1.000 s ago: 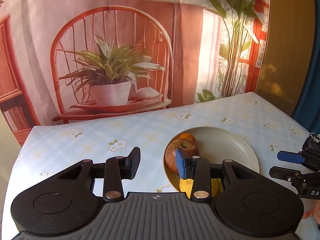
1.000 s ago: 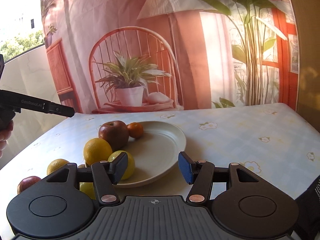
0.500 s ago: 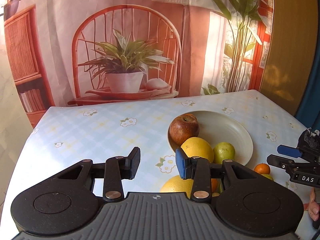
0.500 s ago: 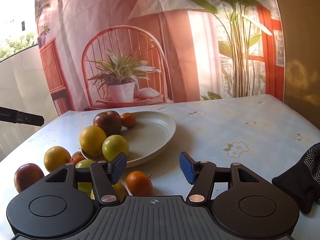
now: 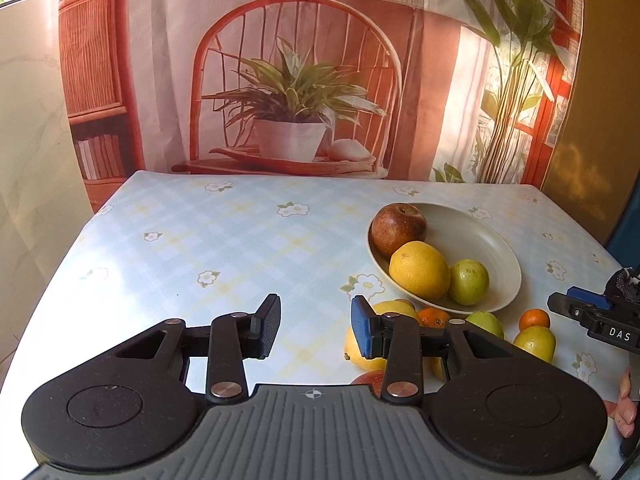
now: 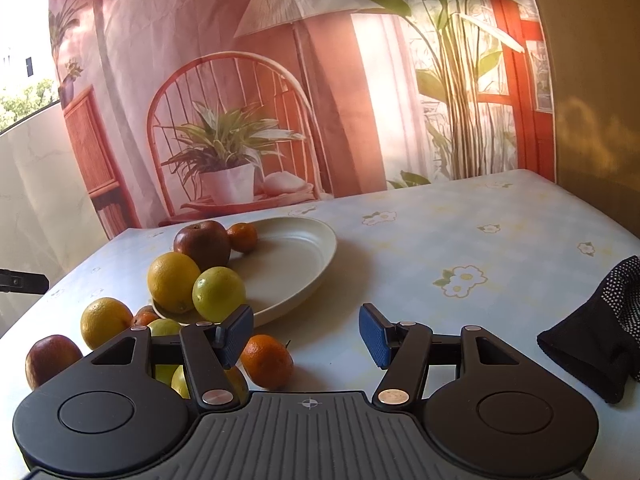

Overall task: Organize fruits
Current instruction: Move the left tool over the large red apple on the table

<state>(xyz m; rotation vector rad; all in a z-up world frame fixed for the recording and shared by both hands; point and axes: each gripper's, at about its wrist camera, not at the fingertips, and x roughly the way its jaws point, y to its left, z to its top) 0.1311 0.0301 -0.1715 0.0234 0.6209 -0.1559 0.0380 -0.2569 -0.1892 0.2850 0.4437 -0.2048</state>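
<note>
Both the left gripper [image 5: 314,326] and the right gripper [image 6: 306,334] stood with jaws apart, nothing between them. A dark red apple [image 6: 202,242], a yellow orange [image 6: 173,281], a green citrus [image 6: 218,293] and a small tangerine [image 6: 242,237] sat in the cream shallow plate [image 6: 296,268]. More fruit lay just beside it on the flowered blue tablecloth [image 6: 440,240].

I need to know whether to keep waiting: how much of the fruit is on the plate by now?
Partly done. The plate holds a red apple, a small orange, a large yellow citrus and a green citrus. Both the left hand-held gripper and the right hand-held gripper are open and empty. Several fruits remain on the tablecloth, including a tangerine and another apple.
</note>
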